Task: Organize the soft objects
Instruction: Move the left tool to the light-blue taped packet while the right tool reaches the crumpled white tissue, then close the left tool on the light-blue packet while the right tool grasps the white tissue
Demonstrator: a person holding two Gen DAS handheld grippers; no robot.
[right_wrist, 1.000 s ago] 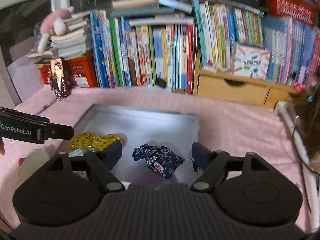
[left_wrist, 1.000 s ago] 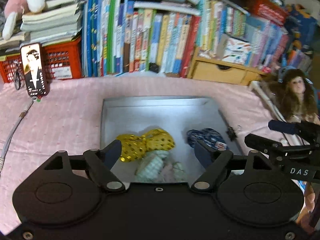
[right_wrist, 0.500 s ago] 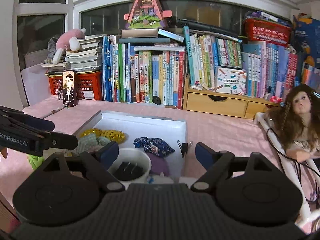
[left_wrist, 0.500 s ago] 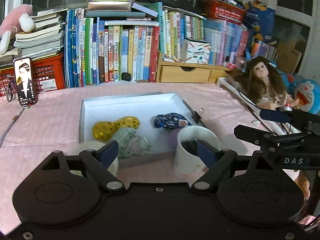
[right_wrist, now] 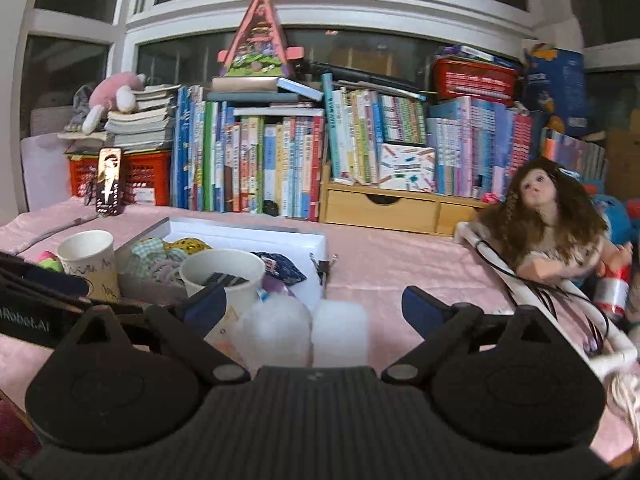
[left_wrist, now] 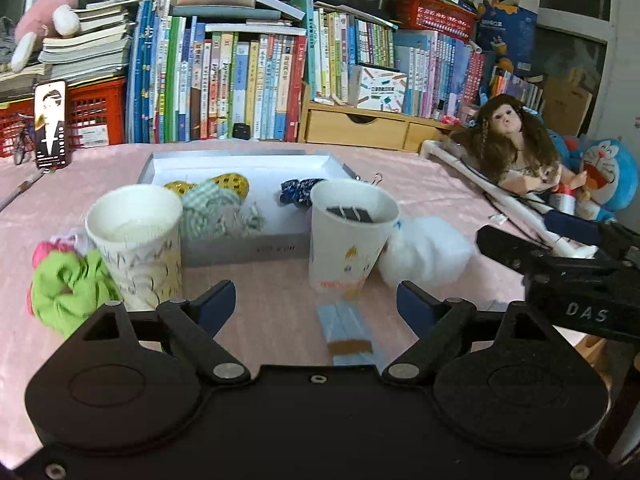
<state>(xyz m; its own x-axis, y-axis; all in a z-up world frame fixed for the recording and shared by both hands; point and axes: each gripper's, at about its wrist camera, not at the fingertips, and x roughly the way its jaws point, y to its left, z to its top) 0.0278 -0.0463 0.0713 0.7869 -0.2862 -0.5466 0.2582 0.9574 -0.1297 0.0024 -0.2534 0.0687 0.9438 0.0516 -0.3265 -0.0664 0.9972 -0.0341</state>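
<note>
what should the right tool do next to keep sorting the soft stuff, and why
Probably ease the right tool down and forward onto the white cotton puff. Its jaws have just been opening, stand wide and hold nothing, and the puff lies on the pink cloth right between them, outside the white tray where other soft items already sit.

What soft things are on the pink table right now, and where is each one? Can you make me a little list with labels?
tray: white box on the pink cloth, holding a gold spotted bow, checked cloth and blue flowered pouch
outside tray: green cloth beside the left paper cup; white cotton puff beside the right paper cup; white block
left gripper: open, holding nothing
right gripper: open, holding nothing; jaws just widened
</note>
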